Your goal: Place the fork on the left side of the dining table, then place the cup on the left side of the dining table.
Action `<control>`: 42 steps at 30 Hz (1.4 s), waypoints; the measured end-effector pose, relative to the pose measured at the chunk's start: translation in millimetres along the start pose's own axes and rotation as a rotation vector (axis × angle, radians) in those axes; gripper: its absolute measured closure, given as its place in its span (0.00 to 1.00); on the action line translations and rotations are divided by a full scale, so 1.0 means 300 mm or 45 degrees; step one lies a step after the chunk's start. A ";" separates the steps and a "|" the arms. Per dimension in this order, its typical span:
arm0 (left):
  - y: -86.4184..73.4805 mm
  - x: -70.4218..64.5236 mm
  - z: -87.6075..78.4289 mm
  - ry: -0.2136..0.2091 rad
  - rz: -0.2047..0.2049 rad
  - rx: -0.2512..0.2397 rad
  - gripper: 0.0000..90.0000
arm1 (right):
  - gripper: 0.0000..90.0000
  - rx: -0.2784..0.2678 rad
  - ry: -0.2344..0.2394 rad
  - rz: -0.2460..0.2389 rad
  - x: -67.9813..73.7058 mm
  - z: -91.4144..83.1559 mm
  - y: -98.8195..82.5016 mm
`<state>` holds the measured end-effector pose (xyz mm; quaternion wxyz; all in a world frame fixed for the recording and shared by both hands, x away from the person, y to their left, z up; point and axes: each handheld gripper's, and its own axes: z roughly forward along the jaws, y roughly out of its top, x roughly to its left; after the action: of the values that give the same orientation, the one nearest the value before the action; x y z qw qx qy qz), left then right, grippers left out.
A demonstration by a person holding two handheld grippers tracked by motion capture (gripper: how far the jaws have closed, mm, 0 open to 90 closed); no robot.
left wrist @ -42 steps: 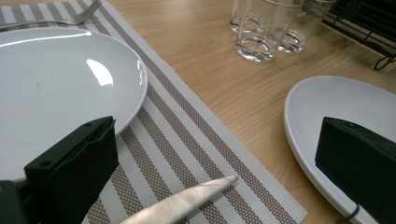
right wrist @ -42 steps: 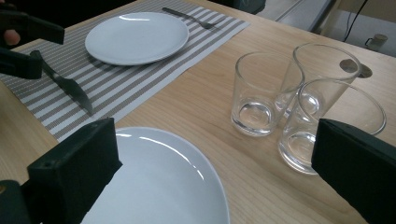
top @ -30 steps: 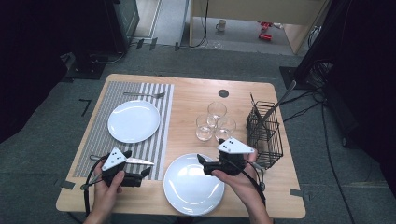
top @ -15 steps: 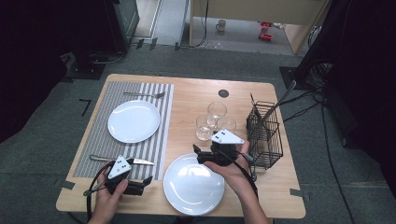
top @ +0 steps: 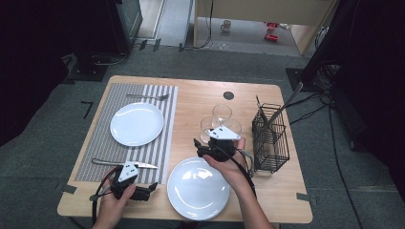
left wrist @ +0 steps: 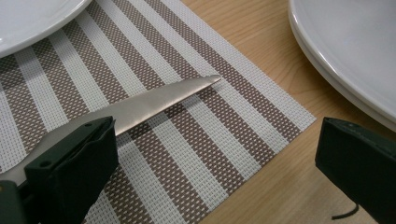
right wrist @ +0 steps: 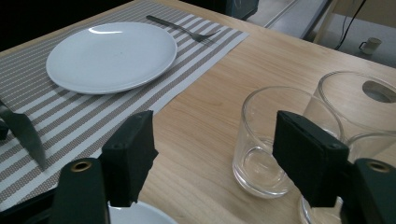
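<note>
We've slid our right gripper (top: 198,148) away from the near plate (top: 198,188) toward the glasses, and its fingers have just been narrowing, though they're released, gripping nothing. The nearest glass (right wrist: 266,140) stands on the worktop (top: 200,102), ahead and to one side, not yet between them. That looks like our next pick. Our left gripper (top: 150,189) waits spread wide beside the knife (left wrist: 140,107) on the striped mat (left wrist: 196,154).

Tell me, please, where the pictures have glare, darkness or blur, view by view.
High view: the floor around the table is dark, and the near plate shows soft glare. Left gripper view: the knife shines, and the black jaws at the bottom look soft. Right gripper view: a bright streak lies on the far plate; the near glass is sharp.
</note>
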<state>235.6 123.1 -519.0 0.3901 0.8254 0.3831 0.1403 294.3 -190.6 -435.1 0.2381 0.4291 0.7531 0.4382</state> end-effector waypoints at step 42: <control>0.003 -0.021 0.018 0.079 0.053 0.083 0.00 | 0.41 0.099 0.050 0.003 -0.037 0.195 -0.005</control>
<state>234.6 115.1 -521.4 0.3479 0.8408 0.3821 0.1614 342.4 -173.9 -466.0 0.2060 0.4304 0.7735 0.4171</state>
